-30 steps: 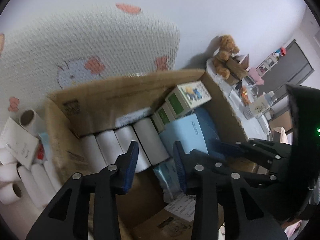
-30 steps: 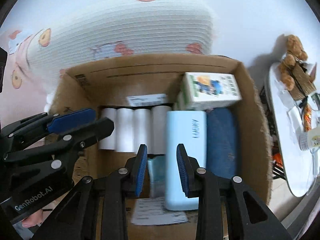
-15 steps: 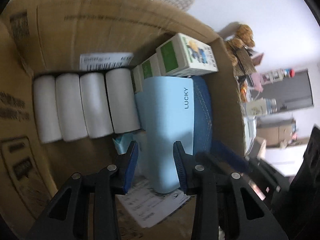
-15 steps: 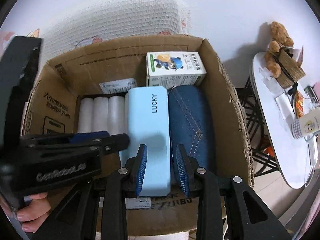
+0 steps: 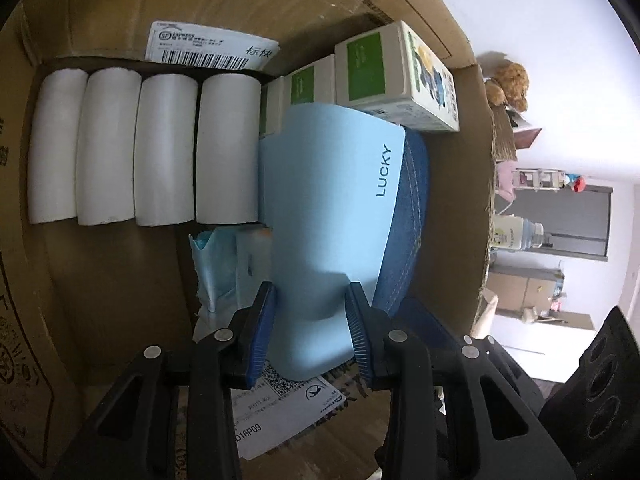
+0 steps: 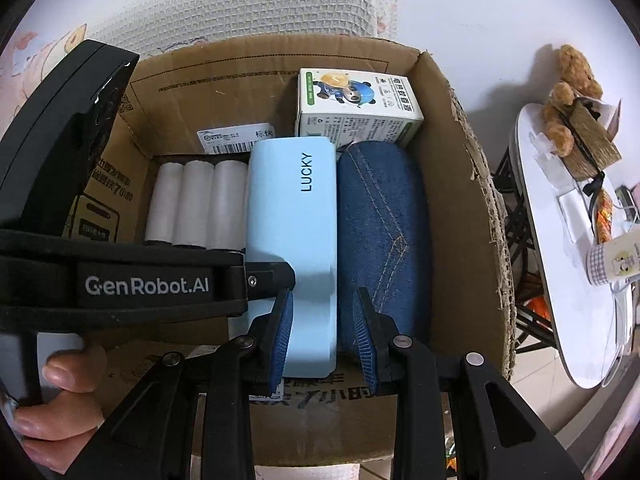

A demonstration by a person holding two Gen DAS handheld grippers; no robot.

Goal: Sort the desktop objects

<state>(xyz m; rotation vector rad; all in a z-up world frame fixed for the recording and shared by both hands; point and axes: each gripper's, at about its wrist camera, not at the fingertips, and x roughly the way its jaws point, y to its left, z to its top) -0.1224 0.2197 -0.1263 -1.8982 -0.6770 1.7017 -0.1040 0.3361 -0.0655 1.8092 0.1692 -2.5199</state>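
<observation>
An open cardboard box (image 6: 460, 200) holds a light blue case marked LUCKY (image 6: 292, 216), a denim case (image 6: 380, 232) to its right, several white rolls (image 6: 196, 204) to its left and a green-and-white panda carton (image 6: 356, 108) at the back. My left gripper (image 5: 312, 328) is open and straddles the near end of the blue case (image 5: 332, 200). In the right wrist view one of its fingers (image 6: 276, 276) rests at the case's left edge. My right gripper (image 6: 324, 328) is open and hovers over the same near end. Its right pad is above the seam with the denim case.
A blue packet (image 5: 216, 264) and a printed slip (image 5: 280, 408) lie on the box floor beside the case. A white table (image 6: 560, 300) with a teddy bear (image 6: 572, 92) and a cup (image 6: 612, 260) stands to the right. A textured white blanket (image 6: 260, 8) lies behind the box.
My left gripper has rolled and dropped into the box, from above the rolls to around the blue case's end. My right gripper has shifted over that case. Neither gripper's jaws have visibly changed.
</observation>
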